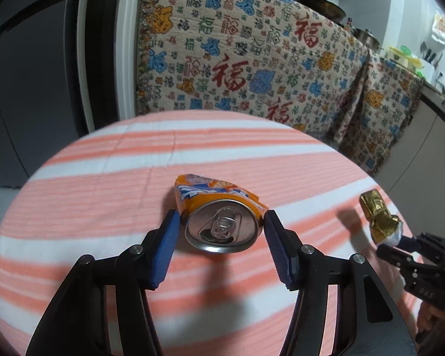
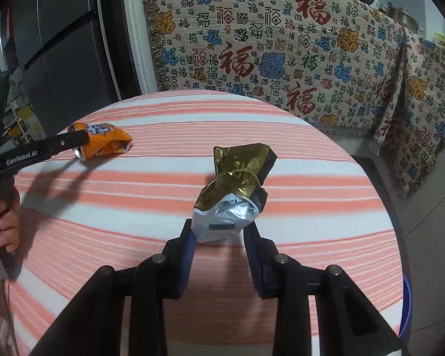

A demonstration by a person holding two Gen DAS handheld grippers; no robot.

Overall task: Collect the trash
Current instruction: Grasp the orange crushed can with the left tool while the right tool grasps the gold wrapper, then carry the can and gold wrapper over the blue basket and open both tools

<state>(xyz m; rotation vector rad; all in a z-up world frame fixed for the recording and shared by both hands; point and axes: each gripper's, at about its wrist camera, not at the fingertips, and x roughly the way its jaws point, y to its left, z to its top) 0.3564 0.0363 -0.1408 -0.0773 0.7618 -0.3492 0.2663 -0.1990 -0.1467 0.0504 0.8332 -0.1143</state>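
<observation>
1. While the left tongs pinched a crushed orange can between their ribbed blue pads, its silver lid with the pull tab faced the left wrist camera, and the dented, creased body pointed away over the tabletop.
2. The can's printed skin was glossy orange with blue and white markings; in the right wrist view it showed as flattened and folded, held at its rim end by the left tongs' black finger, with its shadow on the cloth beneath.
3. The right tongs gripped a crumpled foil wrapper by its silvery white lower end, the pads pressed against both sides of it.
4. The wrapper's upper part was wrinkled metallic gold with dark folds, bunched into an irregular lump that stood up from the tongs above the tabletop.
5. The tabletop was covered in a ribbed cloth of coral and white stripes.
6. Behind it hung a woven cream blanket with fringed edges and red, blue, green and orange characters.
</observation>
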